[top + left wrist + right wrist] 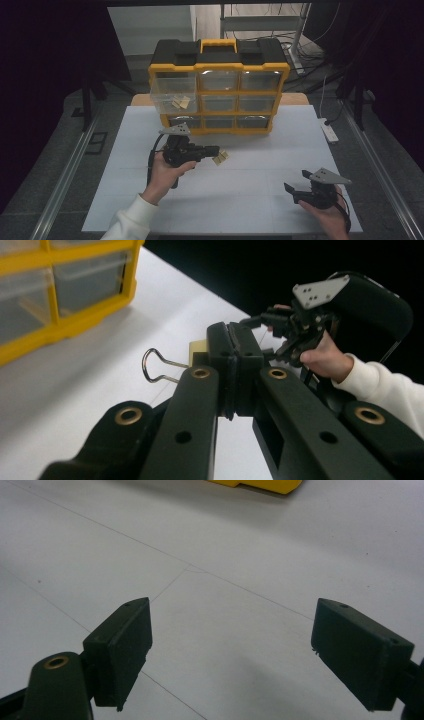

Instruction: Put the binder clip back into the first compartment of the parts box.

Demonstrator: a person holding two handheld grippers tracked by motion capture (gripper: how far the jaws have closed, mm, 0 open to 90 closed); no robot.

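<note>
Gripping a yellow binder clip (220, 157) in clenched jaws, your left gripper (212, 150) hovers just in front of the yellow drawer cabinet (218, 90), below its pulled-out top-left drawer (172, 92), where similar clips lie. The clip's wire handles point back toward the cabinet. Your right gripper (296, 182) rests well clear of the cabinet, jaws spread wide and empty above the white tabletop (250, 190).

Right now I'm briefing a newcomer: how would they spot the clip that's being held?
Start at the yellow organizer at the table's far edge. In front of it, the left gripper is shut on a yellowish binder clip. Unlike the clips in the pulled-out drawer, it's outside, pinched between black fingers.
</note>
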